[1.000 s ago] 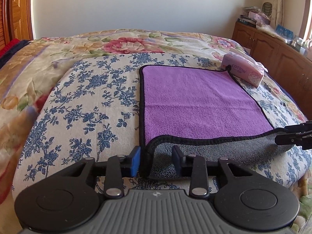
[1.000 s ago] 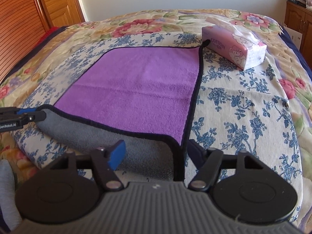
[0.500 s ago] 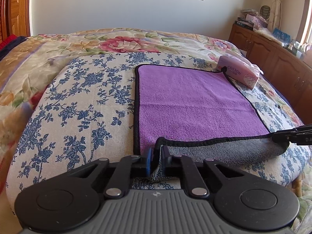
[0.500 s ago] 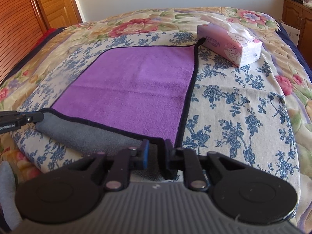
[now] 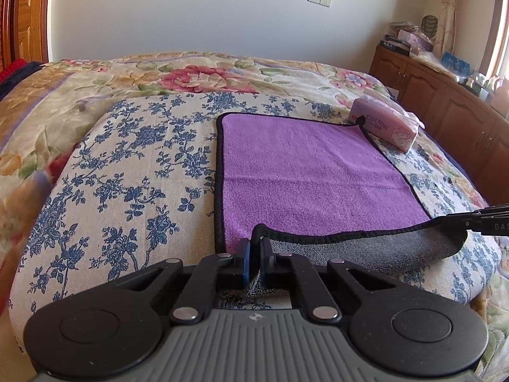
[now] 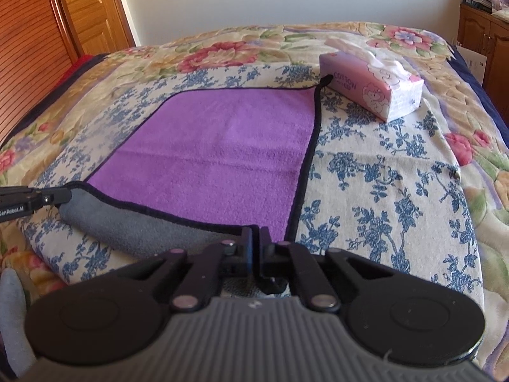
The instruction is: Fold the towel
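Observation:
A purple towel [image 5: 305, 172] with a black hem and grey underside lies flat on the bed; it also shows in the right wrist view [image 6: 216, 156]. My left gripper [image 5: 255, 248] is shut on the towel's near left corner. My right gripper [image 6: 255, 238] is shut on the near right corner. The near edge is lifted between them and its grey underside [image 5: 381, 248] faces up, sagging above the bedspread. The right gripper shows at the right edge of the left wrist view [image 5: 477, 219], and the left gripper at the left edge of the right wrist view [image 6: 31, 199].
A pink tissue pack [image 5: 385, 127] lies at the towel's far right corner, touching the hem loop; it also shows in the right wrist view [image 6: 372, 92]. The floral bedspread [image 5: 143, 159] spreads all around. Wooden cabinets [image 5: 445, 102] stand to the right, a wooden door [image 6: 89, 9] to the left.
Both grippers went from open to shut on the towel's near corners. They have risen a little, lifting the near edge so more grey underside shows.

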